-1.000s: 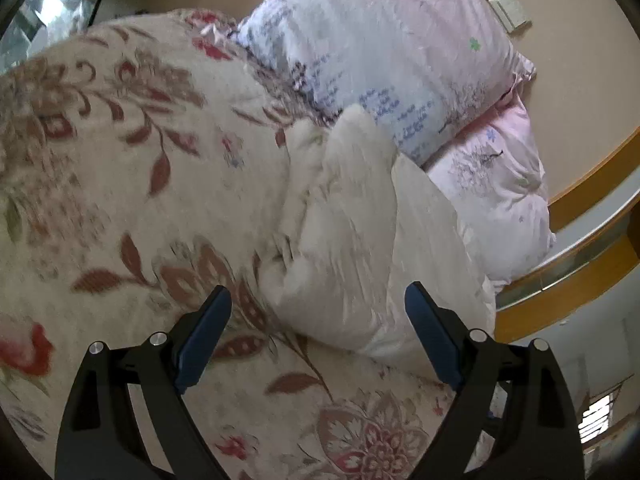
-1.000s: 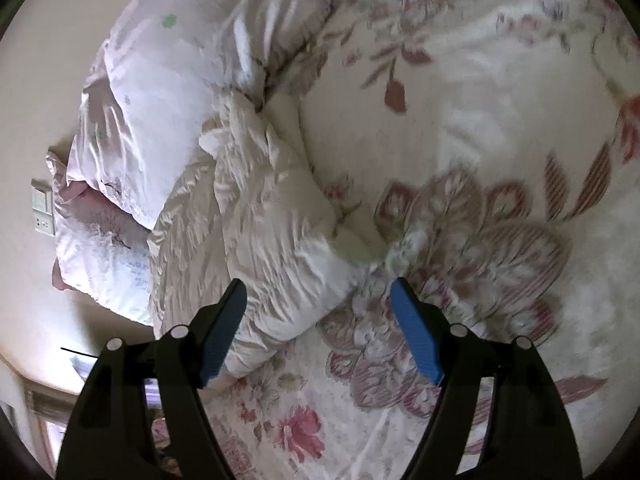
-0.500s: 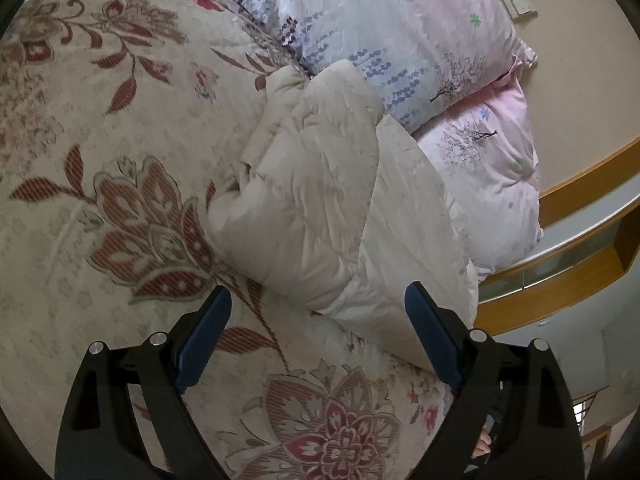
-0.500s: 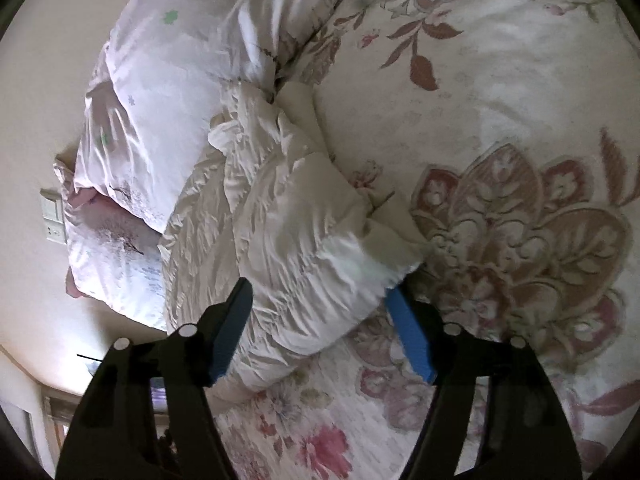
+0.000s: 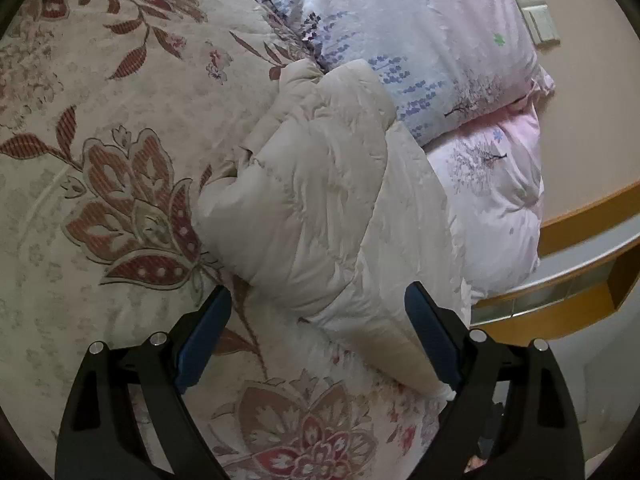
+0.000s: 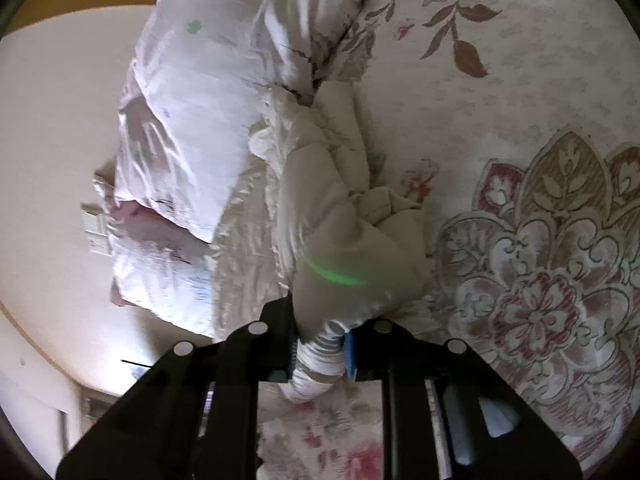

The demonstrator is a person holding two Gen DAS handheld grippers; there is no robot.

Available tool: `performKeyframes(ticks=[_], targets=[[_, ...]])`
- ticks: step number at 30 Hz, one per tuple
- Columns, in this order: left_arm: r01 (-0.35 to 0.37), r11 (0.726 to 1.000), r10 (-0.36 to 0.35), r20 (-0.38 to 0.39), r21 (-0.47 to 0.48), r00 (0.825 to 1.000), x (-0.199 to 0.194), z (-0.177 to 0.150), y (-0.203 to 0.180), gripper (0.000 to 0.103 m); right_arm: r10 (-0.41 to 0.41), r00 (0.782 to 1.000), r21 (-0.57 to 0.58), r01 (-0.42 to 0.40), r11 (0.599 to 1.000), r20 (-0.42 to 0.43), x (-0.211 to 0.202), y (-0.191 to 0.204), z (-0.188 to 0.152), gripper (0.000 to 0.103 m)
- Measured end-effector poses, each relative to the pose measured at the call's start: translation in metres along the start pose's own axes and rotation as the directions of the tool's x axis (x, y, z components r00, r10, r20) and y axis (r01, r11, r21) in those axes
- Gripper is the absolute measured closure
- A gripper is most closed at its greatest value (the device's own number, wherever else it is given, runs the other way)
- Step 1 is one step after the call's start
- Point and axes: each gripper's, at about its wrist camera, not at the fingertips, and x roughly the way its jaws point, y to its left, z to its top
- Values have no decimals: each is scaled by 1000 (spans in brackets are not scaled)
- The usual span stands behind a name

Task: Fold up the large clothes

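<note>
On the bed (image 5: 80, 80), up near the pillows (image 5: 420, 32), the jacket (image 5: 320, 200) is lying in a puffy heap, partly doubled over itself. It is a cream padded garment, bunched and uneven, with one thick roll resting on top of a flatter layer; its far end is touching the lower edge of the pillows.

Your right hand-held gripper (image 6: 320, 350) is closing on the near end of the jacket. In the right wrist view a ribbed, cuff-like end of fabric is sitting between the blue pads (image 6: 349, 346), and the pads are already pressing on it, so you are pinching what looks like a sleeve end or hem. Motion blur is making the exact part hard to tell.

Your left hand-held gripper (image 5: 316, 332) is hanging spread wide, low over the bedspread, with nothing between its fingers. Its right finger is sitting just beside the jacket's near edge; the left finger is over bare floral cover.

Progress, as a judgement: you are early in the fold. No flat panel, no squared edges and no tidy stack are showing; the jacket is reading as a loose bundle, not a finished fold. One grasp is being made on the near end. What seems left: securing a second hold with the left side, spreading or straightening the bulk, then laying it over in even folds.

Risk worth noting: the slick, padded shell may slip or spring back open.
</note>
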Motion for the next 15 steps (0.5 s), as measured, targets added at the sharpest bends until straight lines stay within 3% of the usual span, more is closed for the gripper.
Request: performKeyframes(ticks=[4,9,12,15], targets=[[7,1000,-7,-1,-23,1000,8,0,-5,14,41,999,1,-41,999,-3,-5,9,2,85],[1,998,1,29,-60,1000,12,3,-4,23,45,999,-15,-45,999,-6,-5,17,4,85],[9,994,-3,56,-107,998,12,7,3,32,35,999,-4,-35,999,-10,-4,11,4,85],[23,987,-10,83,-159,996,12,11,14,48,25,1000,3,-25,1000,-14,-4,5,3,85]])
